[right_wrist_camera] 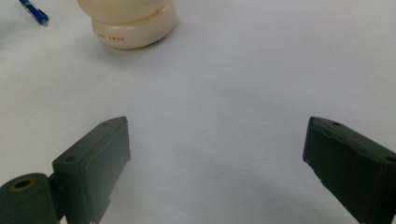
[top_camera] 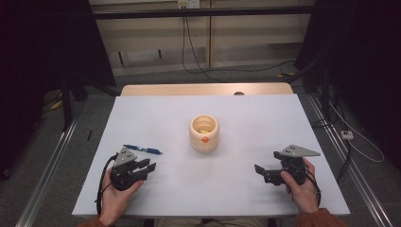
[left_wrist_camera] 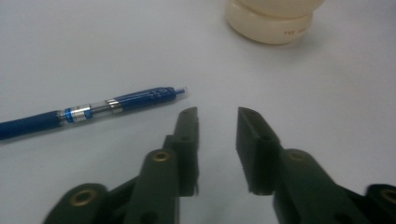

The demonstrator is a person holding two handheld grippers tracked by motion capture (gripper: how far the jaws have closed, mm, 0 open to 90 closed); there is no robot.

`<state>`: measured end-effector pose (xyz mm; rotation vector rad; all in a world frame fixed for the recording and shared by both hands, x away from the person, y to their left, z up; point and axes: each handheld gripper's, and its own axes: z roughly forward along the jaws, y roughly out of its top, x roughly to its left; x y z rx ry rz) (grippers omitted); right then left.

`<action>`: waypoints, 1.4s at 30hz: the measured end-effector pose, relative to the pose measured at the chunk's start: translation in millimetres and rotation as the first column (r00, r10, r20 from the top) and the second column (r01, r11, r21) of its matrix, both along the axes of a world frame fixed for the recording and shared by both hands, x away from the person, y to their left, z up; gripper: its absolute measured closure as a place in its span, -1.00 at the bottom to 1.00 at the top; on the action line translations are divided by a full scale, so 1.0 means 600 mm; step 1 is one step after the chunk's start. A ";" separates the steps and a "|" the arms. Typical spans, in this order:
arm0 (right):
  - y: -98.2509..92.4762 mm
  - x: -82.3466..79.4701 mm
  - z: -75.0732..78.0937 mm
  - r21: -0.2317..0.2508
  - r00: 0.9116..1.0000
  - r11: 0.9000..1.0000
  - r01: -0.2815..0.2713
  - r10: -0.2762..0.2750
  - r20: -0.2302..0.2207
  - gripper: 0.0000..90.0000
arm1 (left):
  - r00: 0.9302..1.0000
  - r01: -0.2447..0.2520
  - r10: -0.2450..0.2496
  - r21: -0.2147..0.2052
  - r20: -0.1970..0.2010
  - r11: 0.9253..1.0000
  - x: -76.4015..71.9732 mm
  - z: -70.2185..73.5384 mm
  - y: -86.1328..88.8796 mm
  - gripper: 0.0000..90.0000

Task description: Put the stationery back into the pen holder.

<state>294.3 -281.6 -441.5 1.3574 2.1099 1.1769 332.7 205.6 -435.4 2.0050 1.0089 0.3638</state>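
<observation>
While the high view shows an orange dot on the cup (top_camera: 204, 133), the left gripper (left_wrist_camera: 217, 114), low beside the pen (left_wrist_camera: 93, 108), has its claw narrowly apart, empty.

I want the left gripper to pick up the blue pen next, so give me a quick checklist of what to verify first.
1. Pen lies flat on the table, apart from other things: ok.
2. Left gripper holds nothing: ok.
3. Left gripper lined up on the pen: not ok, the pen lies off to one side of the jaws.
4. Left jaw gap: narrow; wide enough for the pen: cannot tell.
5. Right gripper open, holding nothing, well away: ok.
6. Cream holder upright, off the path: ok.
</observation>
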 end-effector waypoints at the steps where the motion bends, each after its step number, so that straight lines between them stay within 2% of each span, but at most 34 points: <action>1: 0.001 0.001 0.000 -0.003 1.000 1.000 -0.002 0.002 0.000 -0.84 | 1.000 0.003 -0.003 0.006 0.000 1.000 0.004 0.000 0.000 0.67; 4: 0.004 0.001 0.000 -0.002 1.000 1.000 -0.008 0.008 0.001 -0.84 | 1.000 0.003 -0.003 0.019 -0.017 1.000 0.021 -0.002 0.001 0.87; 6: 0.004 0.001 0.000 -0.005 1.000 1.000 -0.007 0.007 0.002 -0.85 | 0.999 0.009 -0.008 0.034 -0.043 0.999 0.033 -0.002 0.002 1.00; 12: 0.001 0.000 0.001 -0.003 1.000 1.000 0.008 -0.008 0.006 -0.85 | 0.999 0.008 -0.003 0.091 -0.052 0.996 0.060 0.001 -0.003 1.00; 14: 0.001 0.001 0.000 0.000 1.000 1.000 0.008 -0.008 0.003 -0.85 | 0.998 0.007 0.000 0.108 -0.058 0.994 0.072 -0.003 -0.006 1.00; 16: 0.002 0.002 0.000 0.000 1.000 1.000 0.004 -0.004 0.004 -0.85 | 0.997 0.005 0.004 0.107 -0.080 0.994 0.081 -0.009 -0.006 1.00; 19: 0.005 0.002 -0.001 0.004 1.000 1.000 -0.003 0.003 -0.003 -0.85 | 0.995 0.005 0.008 0.134 -0.095 0.991 0.086 -0.020 -0.006 1.00; 26: 0.008 0.002 -0.003 -0.004 1.000 1.000 -0.011 0.011 -0.005 -0.86 | 0.994 0.015 0.001 0.147 -0.109 0.989 0.091 -0.034 -0.015 1.00; 27: 0.008 0.002 -0.003 -0.003 1.000 1.000 -0.011 0.011 -0.006 -0.86 | 0.994 0.011 0.004 0.136 -0.111 0.991 0.093 -0.034 -0.015 1.00; 33: 0.010 0.003 -0.004 -0.007 1.000 1.000 -0.015 0.015 -0.016 -0.86 | 0.993 0.006 0.010 0.133 -0.119 0.991 0.104 -0.035 -0.017 1.00; 42: 0.010 0.004 -0.005 -0.006 1.000 1.000 -0.014 0.014 -0.026 -0.86 | 0.992 0.010 0.008 0.141 -0.126 0.990 0.116 -0.033 -0.022 1.00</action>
